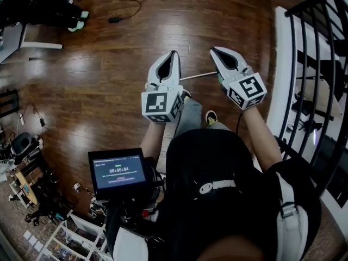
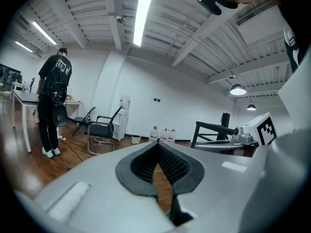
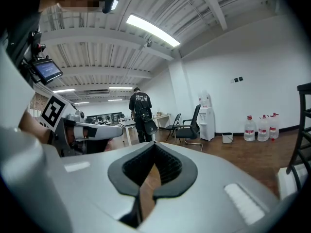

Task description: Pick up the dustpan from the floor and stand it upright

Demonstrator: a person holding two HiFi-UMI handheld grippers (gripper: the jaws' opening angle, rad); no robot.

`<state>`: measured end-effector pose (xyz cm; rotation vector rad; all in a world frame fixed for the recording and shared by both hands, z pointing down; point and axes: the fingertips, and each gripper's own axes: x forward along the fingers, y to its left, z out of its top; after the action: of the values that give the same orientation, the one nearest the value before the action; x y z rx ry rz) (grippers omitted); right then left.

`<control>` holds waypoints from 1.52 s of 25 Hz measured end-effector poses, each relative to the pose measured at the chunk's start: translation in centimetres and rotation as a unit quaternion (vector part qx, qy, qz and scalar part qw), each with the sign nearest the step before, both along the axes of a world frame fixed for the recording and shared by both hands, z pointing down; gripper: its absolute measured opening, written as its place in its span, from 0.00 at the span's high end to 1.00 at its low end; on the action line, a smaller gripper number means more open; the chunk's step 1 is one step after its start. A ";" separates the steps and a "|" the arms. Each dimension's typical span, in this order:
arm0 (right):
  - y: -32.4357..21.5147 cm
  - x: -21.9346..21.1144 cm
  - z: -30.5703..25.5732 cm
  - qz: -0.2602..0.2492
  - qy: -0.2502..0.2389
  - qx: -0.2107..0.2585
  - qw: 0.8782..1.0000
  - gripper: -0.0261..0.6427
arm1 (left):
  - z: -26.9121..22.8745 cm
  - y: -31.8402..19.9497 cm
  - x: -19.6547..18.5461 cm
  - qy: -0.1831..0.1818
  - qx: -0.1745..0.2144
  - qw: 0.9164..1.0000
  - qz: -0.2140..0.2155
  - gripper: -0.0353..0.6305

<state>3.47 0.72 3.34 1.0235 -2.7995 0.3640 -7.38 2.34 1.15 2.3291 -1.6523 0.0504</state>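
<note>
Both grippers hang side by side over the wooden floor in the head view. My left gripper [image 1: 173, 53] [image 2: 158, 143] is shut, its tips meet and nothing is between them. Beside it my right gripper [image 1: 215, 50] [image 3: 154, 144] is also shut and empty. A thin pale rod [image 1: 198, 75] lies on the floor between the two and runs under the right one; it may be the dustpan's handle. A small green patch [image 1: 219, 79] shows beside the right gripper. The pan itself is hidden.
A black railing [image 1: 304, 64] on a white ledge borders the right side. A cable [image 1: 111, 19] lies on the floor at the back. A person in black [image 2: 51, 106] stands by a desk, with chairs [image 2: 99, 127] and water bottles [image 3: 262, 127] near the walls.
</note>
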 end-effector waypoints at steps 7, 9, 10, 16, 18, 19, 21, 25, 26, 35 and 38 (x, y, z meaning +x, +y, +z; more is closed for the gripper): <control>-3.7 -5.6 -0.8 0.006 0.013 0.015 1.000 0.95 | -0.2 -4.3 -4.8 0.010 0.001 1.000 0.011 0.92; -3.6 -5.7 -0.6 0.010 0.011 0.016 1.000 0.95 | 0.0 -4.4 -4.4 0.004 0.002 1.000 0.014 0.92; -3.5 -5.8 -0.6 0.011 0.011 0.017 1.000 0.95 | 0.0 -4.6 -4.2 0.000 0.002 1.000 0.013 0.92; -3.7 -6.3 -0.8 0.018 0.009 0.024 1.000 0.95 | 0.0 -5.5 -1.5 -0.033 0.016 0.999 0.017 0.92; -3.7 -6.3 -0.8 0.021 0.009 0.023 0.999 0.95 | -0.1 -5.5 -1.0 -0.043 0.022 0.999 0.016 0.92; -3.8 -6.4 -0.9 0.023 0.008 0.021 0.999 0.95 | -0.3 -5.5 -0.8 -0.046 0.023 0.999 0.016 0.92; -3.9 -6.4 -1.1 0.023 0.005 0.018 1.000 0.95 | -0.4 -5.5 -0.6 -0.048 0.024 0.998 0.017 0.92; -6.1 -6.0 0.3 0.013 0.007 0.014 1.000 0.95 | 1.3 -7.8 0.0 -0.055 0.018 0.998 0.017 0.92; -6.8 -5.9 0.9 0.007 0.012 0.013 1.000 0.95 | 1.9 -8.6 0.1 -0.057 0.018 0.998 0.016 0.92; -8.4 -8.6 11.9 -0.143 0.180 0.010 0.973 0.65 | 8.3 -11.7 -3.0 -0.071 -0.009 0.997 -0.018 0.92; -7.6 -9.3 20.6 -0.210 0.232 -0.022 0.949 0.62 | 14.0 -11.8 -5.0 -0.064 -0.054 0.995 -0.055 0.92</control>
<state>-5.82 -6.90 23.98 0.4068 -2.4652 0.1100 -12.39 -9.48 15.16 2.1929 -1.7893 0.2643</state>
